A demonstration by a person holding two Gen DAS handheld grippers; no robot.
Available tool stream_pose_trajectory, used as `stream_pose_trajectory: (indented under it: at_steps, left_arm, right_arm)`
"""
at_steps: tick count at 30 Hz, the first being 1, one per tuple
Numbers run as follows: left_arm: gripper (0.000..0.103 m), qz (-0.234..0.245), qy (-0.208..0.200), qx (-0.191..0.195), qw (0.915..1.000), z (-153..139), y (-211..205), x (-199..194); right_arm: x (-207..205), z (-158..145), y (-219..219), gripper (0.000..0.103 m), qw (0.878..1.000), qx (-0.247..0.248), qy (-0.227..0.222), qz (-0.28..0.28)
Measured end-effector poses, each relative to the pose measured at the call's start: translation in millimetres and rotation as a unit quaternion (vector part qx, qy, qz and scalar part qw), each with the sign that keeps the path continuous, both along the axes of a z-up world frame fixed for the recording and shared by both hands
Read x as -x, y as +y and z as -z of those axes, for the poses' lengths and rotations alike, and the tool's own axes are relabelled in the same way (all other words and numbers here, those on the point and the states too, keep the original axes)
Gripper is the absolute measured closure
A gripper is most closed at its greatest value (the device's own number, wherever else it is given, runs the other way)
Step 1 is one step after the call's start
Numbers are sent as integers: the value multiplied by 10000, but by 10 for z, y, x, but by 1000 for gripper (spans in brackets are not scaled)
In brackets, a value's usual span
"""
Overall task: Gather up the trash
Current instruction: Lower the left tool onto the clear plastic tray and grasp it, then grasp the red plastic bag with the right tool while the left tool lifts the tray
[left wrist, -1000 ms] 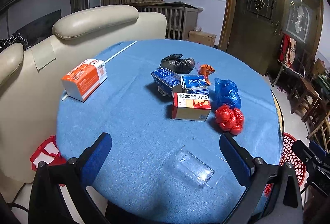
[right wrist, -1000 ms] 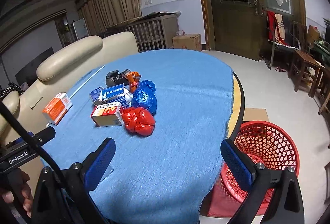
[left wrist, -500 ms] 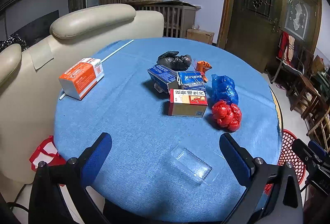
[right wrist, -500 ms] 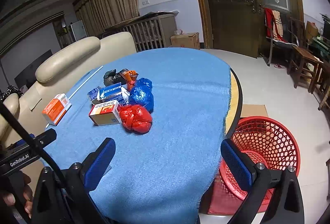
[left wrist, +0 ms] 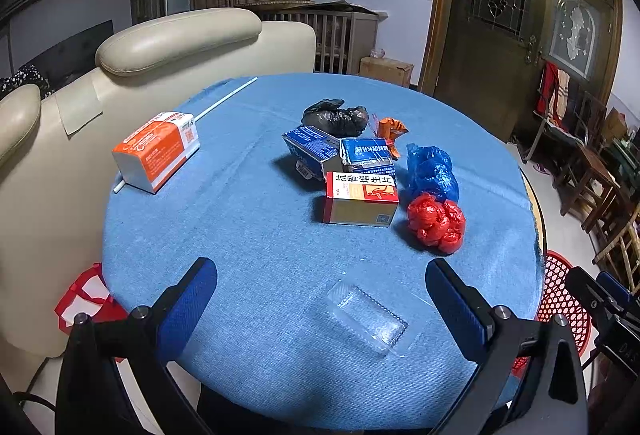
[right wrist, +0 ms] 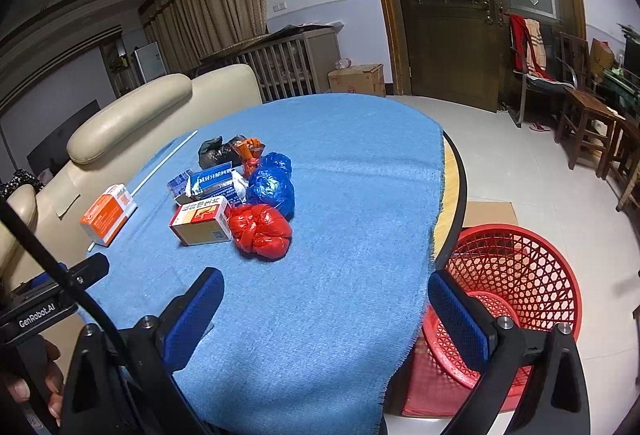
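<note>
Trash lies on a round table with a blue cloth (left wrist: 248, 235): a clear plastic tray (left wrist: 366, 319), a red-and-white box (left wrist: 362, 199), a crumpled red bag (left wrist: 437, 222), a blue bag (left wrist: 431, 171), blue boxes (left wrist: 340, 153), a black bag (left wrist: 336, 117), an orange wrapper (left wrist: 390, 129) and an orange carton (left wrist: 158, 155). My left gripper (left wrist: 320, 299) is open and empty above the near table edge, with the clear tray between its fingers. My right gripper (right wrist: 324, 309) is open and empty over the table's right side. The red bag (right wrist: 260, 231) lies ahead of it, to the left.
A red mesh basket (right wrist: 516, 275) stands on the floor beside the table's right edge. A cream sofa (left wrist: 168, 47) runs along the left. A thin white rod (left wrist: 228, 97) lies by the carton. Wooden chairs (right wrist: 588, 119) stand far right.
Both grippers have drawn back and risen slightly, so the trash sits a little farther off in both views. Nothing was taken hold of; both stay open.
</note>
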State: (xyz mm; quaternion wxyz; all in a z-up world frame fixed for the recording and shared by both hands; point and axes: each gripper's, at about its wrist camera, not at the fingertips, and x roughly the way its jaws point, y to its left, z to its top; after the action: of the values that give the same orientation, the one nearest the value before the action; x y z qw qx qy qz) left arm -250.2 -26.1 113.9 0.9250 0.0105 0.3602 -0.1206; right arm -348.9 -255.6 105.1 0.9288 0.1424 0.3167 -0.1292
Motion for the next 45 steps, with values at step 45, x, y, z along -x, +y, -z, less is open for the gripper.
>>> stream_pose_trajectory:
  at_steps: [45]
  left_arm:
    - [19,807,579,-103,9950,836,-437,-374]
  right_arm:
    - [-235,667,-308,0,9967,-424,684,117]
